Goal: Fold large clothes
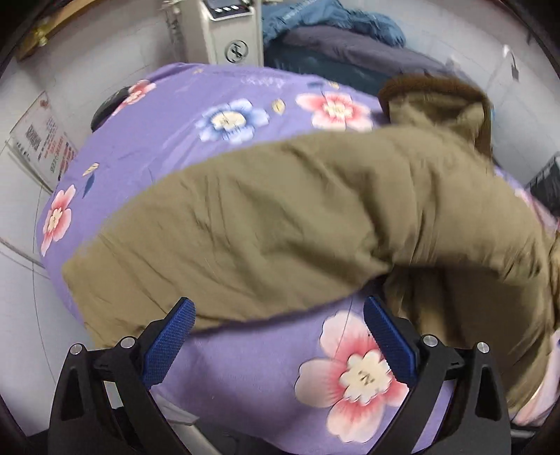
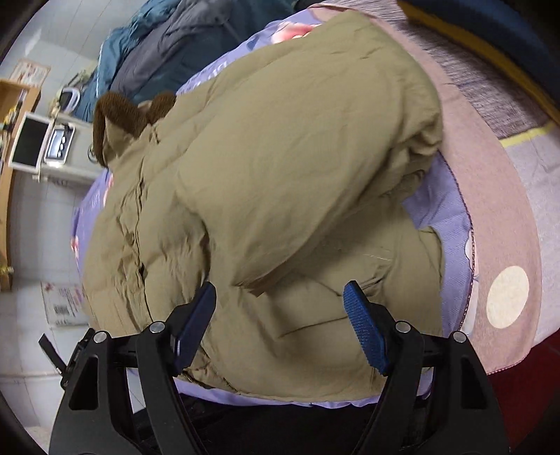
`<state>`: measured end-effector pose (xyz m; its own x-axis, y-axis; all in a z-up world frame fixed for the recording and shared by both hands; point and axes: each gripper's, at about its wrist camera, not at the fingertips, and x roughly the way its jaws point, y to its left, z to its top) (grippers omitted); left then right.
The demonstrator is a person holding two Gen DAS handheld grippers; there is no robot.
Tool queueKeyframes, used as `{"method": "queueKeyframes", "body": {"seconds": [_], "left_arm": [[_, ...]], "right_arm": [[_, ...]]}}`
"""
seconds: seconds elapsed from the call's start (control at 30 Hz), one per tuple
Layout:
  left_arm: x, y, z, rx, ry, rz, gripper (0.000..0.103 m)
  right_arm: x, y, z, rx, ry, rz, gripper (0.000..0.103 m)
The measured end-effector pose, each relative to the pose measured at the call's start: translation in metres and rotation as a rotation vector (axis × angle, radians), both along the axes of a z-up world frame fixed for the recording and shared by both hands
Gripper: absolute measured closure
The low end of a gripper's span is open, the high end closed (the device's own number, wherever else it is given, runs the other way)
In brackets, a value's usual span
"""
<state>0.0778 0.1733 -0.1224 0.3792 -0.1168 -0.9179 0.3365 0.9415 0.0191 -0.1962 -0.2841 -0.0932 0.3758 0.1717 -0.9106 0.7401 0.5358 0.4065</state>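
Note:
A khaki padded jacket (image 1: 280, 217) with a brown fleece collar (image 1: 434, 87) lies on a purple floral bedsheet (image 1: 168, 140). Its sleeve stretches across the left wrist view toward the left. My left gripper (image 1: 280, 308) is open and empty, just short of the sleeve's near edge. In the right wrist view the jacket (image 2: 280, 157) fills the middle, one sleeve folded across its body, the collar (image 2: 119, 115) at the far left. My right gripper (image 2: 280, 290) is open, its blue pads (image 2: 364, 325) hovering over the jacket's lower part, holding nothing.
Blue and grey bedding (image 1: 336, 38) is piled at the bed's far end. A white appliance (image 1: 231, 31) stands against the wall beyond the bed. A pink-brown blanket (image 2: 490, 182) with a pale dot borders the sheet on the right. Tiled floor (image 2: 31, 245) lies to the left.

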Motion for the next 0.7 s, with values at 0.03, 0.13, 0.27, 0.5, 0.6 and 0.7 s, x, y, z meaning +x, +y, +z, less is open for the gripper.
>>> {"method": "queueKeyframes", "body": {"seconds": [0.03, 0.13, 0.27, 0.5, 0.6, 0.7], "left_arm": [[-0.002, -0.005, -0.007, 0.005, 0.022, -0.028, 0.008], [-0.011, -0.025, -0.018, -0.085, 0.067, -0.133, 0.008], [-0.024, -0.063, -0.034, -0.107, 0.076, -0.340, 0.008], [-0.017, -0.123, -0.076, -0.074, 0.153, -0.486, 0.014], [-0.006, -0.140, -0.084, -0.090, 0.228, -0.468, 0.053], [-0.005, -0.148, -0.064, -0.102, 0.235, -0.494, 0.080]], "right_arm": [[0.001, 0.001, -0.001, 0.003, 0.004, 0.007, 0.028], [0.003, 0.008, 0.004, -0.005, 0.010, 0.039, 0.028], [-0.004, 0.019, 0.008, -0.035, 0.038, 0.065, 0.028], [-0.044, 0.028, 0.001, -0.011, 0.077, -0.010, 0.028], [-0.061, 0.033, -0.006, -0.006, 0.106, -0.028, 0.028], [-0.074, 0.035, -0.013, -0.010, 0.140, -0.049, 0.028]]}}
